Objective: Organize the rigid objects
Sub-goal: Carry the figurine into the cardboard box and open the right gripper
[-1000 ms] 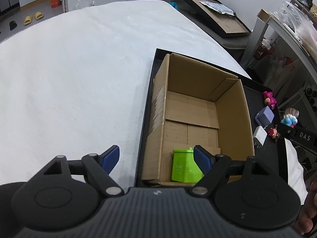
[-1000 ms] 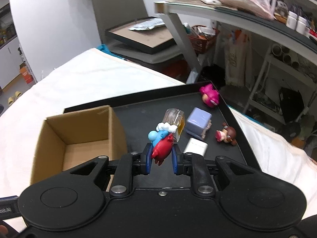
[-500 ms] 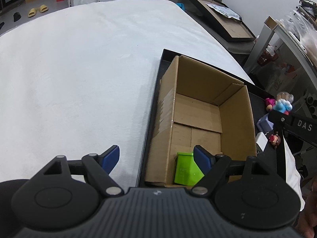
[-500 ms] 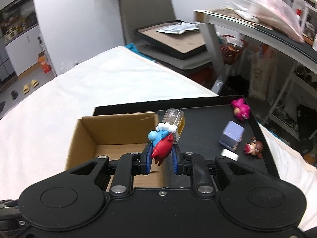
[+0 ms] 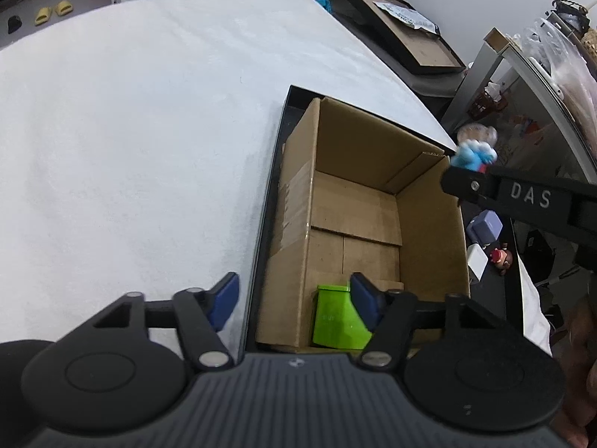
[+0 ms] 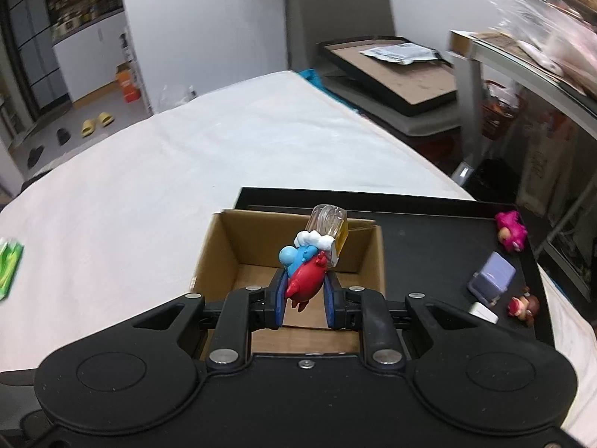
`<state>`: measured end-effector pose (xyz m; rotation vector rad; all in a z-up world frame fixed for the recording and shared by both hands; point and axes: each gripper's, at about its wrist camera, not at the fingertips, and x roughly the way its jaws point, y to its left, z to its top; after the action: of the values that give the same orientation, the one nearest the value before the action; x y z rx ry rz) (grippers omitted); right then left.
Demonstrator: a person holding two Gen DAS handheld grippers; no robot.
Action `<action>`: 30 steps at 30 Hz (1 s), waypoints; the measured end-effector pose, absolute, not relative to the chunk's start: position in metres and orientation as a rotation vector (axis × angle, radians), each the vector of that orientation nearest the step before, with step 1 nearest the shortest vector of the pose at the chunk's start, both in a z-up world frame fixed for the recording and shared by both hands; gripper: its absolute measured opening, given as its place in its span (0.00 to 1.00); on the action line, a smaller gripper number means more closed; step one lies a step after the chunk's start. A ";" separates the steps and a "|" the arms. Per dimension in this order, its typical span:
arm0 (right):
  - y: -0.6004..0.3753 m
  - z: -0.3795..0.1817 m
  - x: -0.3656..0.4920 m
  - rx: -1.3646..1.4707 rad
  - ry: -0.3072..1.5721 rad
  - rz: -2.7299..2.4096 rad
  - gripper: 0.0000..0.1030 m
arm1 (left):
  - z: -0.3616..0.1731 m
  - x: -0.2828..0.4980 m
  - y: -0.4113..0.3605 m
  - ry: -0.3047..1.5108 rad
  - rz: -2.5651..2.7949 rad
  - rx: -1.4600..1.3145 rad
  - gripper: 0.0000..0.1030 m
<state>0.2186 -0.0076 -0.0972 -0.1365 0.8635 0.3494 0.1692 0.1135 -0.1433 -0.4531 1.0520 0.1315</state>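
1. Figurine (image 6: 306, 267) — a blue-and-red toy with a white cap and a clear, yellowish block on top — sits pinched between the blue pads of the right gripper (image 6: 304, 300), above the open cardboard box (image 6: 367, 257).
2. Its long axis runs up and away from the gripper, tilted to the right; the red end is down between the pads and the clear block points toward the box's far wall.
3. In the left wrist view the same figurine (image 5: 472, 155) shows blurred at the box's far right corner, at the tip of the right gripper's black arm.
4. Left gripper (image 5: 294, 300) has its jaws spread wide and holds nothing; it hovers over the box's near left wall.
5. One green container (image 5: 335, 321) stands inside the box (image 5: 298, 201) at its near wall, partly hidden by a blue pad.
6. The box rests on one black tray (image 6: 429, 224), which lies on a white cloth (image 6: 149, 194).
7. On the tray to the right of the box — four loose things: one pink figurine (image 6: 512, 230), one lilac block (image 6: 491, 278), one small brown-and-red figurine (image 6: 524, 305), one white block (image 6: 483, 311).
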 end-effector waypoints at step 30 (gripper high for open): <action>0.023 -0.102 0.226 -0.282 0.902 0.501 0.24 | -0.151 0.170 0.118 1.054 0.126 -0.488 0.11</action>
<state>0.2258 0.0228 -0.1019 -0.2817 0.9022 0.5006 0.1703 0.1177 -0.1515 -0.4876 1.0543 0.1256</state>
